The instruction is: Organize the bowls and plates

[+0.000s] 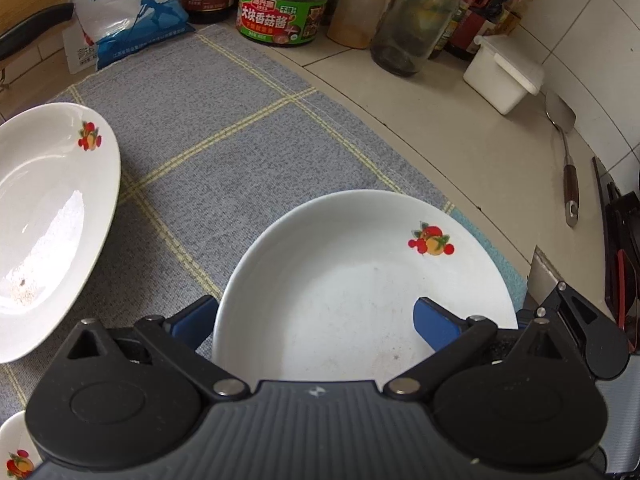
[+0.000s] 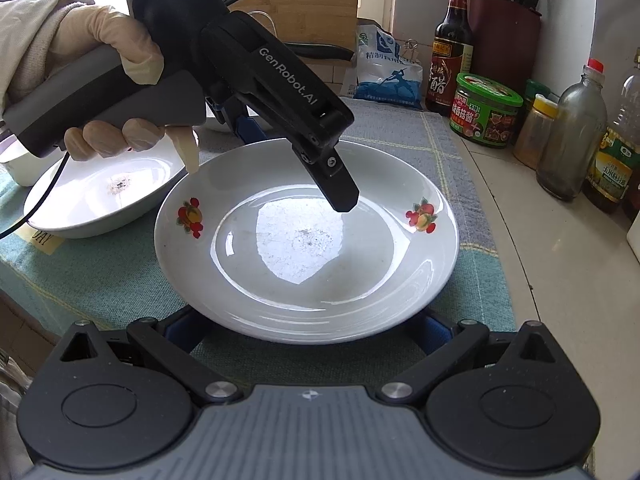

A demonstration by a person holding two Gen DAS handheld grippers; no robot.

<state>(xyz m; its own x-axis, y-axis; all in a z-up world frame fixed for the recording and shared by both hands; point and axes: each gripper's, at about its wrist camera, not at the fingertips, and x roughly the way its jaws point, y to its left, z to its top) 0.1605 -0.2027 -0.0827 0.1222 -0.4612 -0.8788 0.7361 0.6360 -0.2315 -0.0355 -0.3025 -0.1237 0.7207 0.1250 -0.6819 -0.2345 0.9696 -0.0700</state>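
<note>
On the counter, fruit-patterned crockery on a checked grey cloth.
Near plate: flat on the cloth, centre of the right wrist view.
Second plate: behind and left of the first, on the cloth.
Left gripper: blue fingers spread wide, one outside the near plate's rim, one over its inside; contact cannot be told.
Right gripper: fingers apart either side of the plate's near rim, gripping nothing.
Background: green-lidded jar, sauce bottle, salt bag.
</note>
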